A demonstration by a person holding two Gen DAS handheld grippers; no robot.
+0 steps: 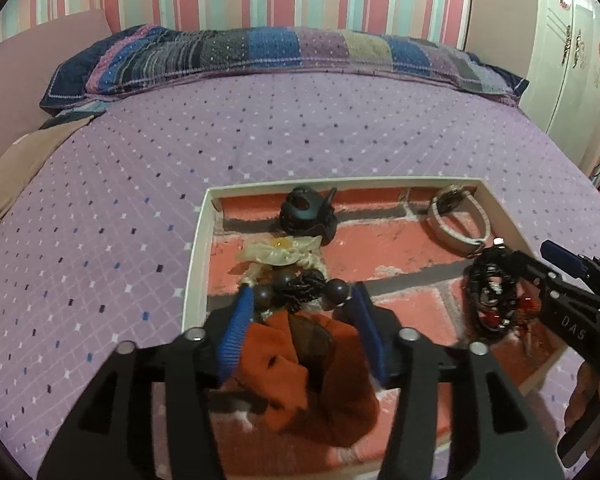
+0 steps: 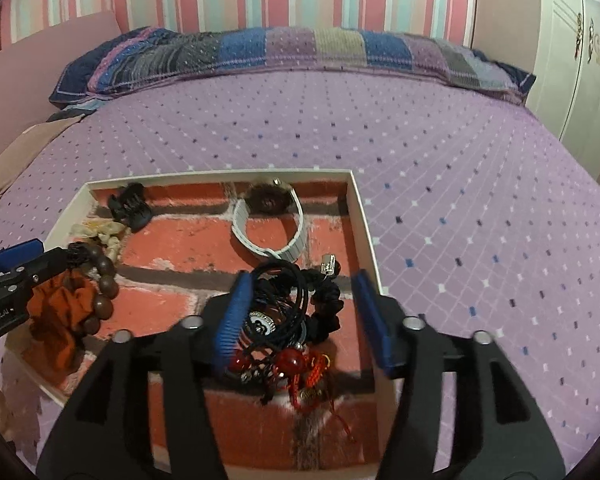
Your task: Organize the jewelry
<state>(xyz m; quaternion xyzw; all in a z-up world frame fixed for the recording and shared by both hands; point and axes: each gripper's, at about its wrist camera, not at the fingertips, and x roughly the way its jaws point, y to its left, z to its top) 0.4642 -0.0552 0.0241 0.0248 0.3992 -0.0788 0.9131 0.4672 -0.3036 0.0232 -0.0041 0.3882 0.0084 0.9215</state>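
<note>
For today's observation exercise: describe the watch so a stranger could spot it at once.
On the purple bedspread sits a shallow white tray with brick-pattern lining. At its far side lies the white-strapped wristwatch with round dark face, the only pale closed loop, apart from the tangled cords.

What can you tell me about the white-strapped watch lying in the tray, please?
The watch has a round, dark, brownish face in a metallic case and a ribbed white strap closed into a loop. It rests on its side at the far end of the white-walled tray, face toward the far wall, on the brick-patterned lining. Neither gripper touches it. The near part of the strap lies close to the tangle of black cords; contact is unclear.
</note>
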